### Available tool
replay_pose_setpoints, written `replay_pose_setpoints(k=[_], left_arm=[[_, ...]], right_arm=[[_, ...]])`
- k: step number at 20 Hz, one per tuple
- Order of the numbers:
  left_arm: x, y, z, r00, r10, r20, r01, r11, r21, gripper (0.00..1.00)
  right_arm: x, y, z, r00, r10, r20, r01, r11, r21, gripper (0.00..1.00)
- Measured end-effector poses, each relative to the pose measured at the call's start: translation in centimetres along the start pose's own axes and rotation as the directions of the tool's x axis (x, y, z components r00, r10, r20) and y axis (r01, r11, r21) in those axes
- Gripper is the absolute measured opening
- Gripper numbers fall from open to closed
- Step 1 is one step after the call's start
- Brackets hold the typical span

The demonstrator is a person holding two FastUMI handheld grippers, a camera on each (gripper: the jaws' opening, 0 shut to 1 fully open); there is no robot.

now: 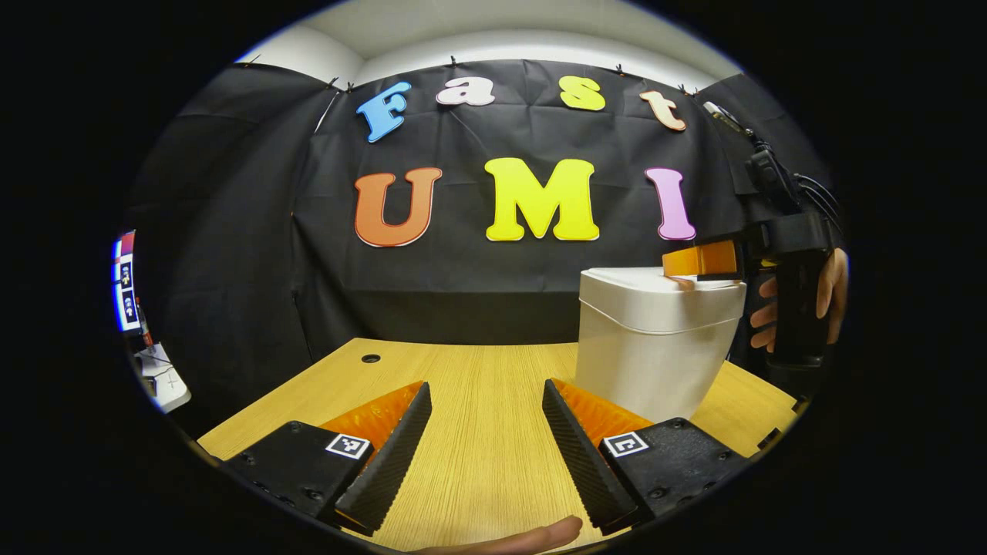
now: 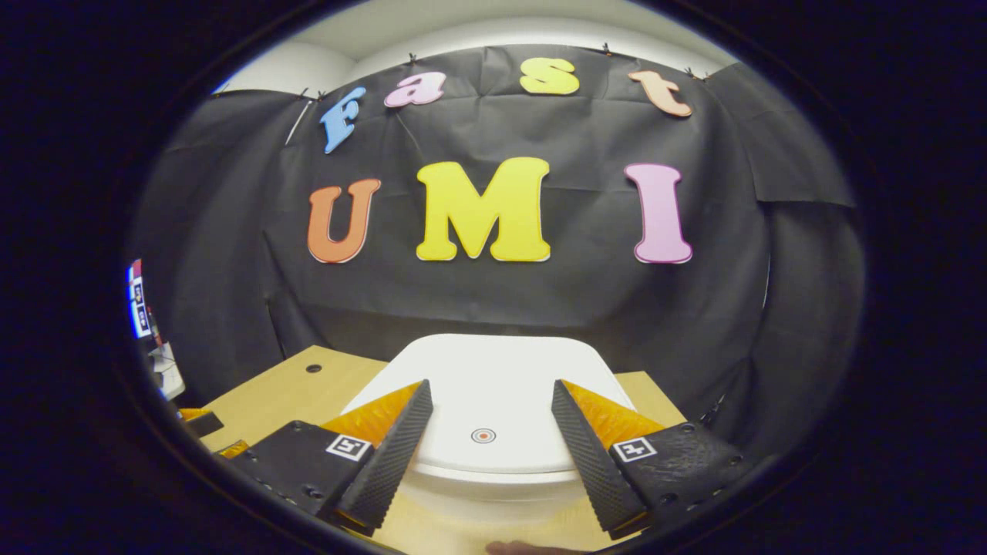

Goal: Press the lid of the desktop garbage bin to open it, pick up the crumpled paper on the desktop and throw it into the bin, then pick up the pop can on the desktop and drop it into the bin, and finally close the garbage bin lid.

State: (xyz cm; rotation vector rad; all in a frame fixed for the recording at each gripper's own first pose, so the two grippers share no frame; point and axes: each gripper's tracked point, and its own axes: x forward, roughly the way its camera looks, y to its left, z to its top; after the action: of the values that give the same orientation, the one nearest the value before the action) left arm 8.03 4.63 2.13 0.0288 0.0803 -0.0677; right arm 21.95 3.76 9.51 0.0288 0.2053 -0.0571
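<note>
In the left gripper view the left gripper point(image 1: 486, 443) sits low over the wooden table point(image 1: 478, 378), its fingers spread wide with nothing between them; bare tabletop shows in the gap. Just beyond its right finger stands the white bin point(image 1: 655, 347), lid point(image 1: 648, 287) down. At the bin's far top edge the right gripper point(image 1: 698, 260), held by a hand point(image 1: 798, 301), reaches over the lid and appears to touch it.

In the right gripper view that gripper is also wide open and empty, hanging over the lid's top point(image 2: 493, 378), with a small round target mark point(image 2: 483, 435) between its fingers.

The step in hand looks like the press to open. The risks: with the fingers this far apart, they may straddle the mark and push on nothing useful, or press off-centre. A sideways shove could slide or tip the light bin on the smooth table. The lid, springing up, could also strike the fingers above it.
</note>
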Motion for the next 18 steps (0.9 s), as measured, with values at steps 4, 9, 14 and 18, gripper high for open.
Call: replay_pose_setpoints(k=[4, 9, 14, 18], left_arm=[[0.2, 0.4, -0.4, 1.0, 0.018, -0.015, -0.018, 1.0, -0.005, 0.94], [0.2, -0.2, -0.3, 1.0, 0.007, -0.015, -0.007, 1.0, -0.001, 0.94], [0.3, -0.1, -0.5, 1.0, 0.016, -0.012, -0.016, 1.0, 0.005, 0.94], [0.5, -0.1, -0.9, 0.999, 0.02, -0.03, -0.02, 1.0, -0.004, 0.94]], right_arm=[[-0.1, 0.0, -0.4, 0.998, 0.014, 0.065, -0.014, 1.0, -0.007, 1.0], [-1.0, 0.2, -0.2, 0.977, 0.066, 0.203, -0.071, 0.997, 0.019, 0.98], [-3.2, -1.0, -0.5, 0.958, 0.065, 0.279, -0.067, 0.998, -0.002, 0.96], [-3.0, -1.7, -0.5, 0.964, 0.052, 0.261, -0.058, 0.998, 0.013, 0.96]])
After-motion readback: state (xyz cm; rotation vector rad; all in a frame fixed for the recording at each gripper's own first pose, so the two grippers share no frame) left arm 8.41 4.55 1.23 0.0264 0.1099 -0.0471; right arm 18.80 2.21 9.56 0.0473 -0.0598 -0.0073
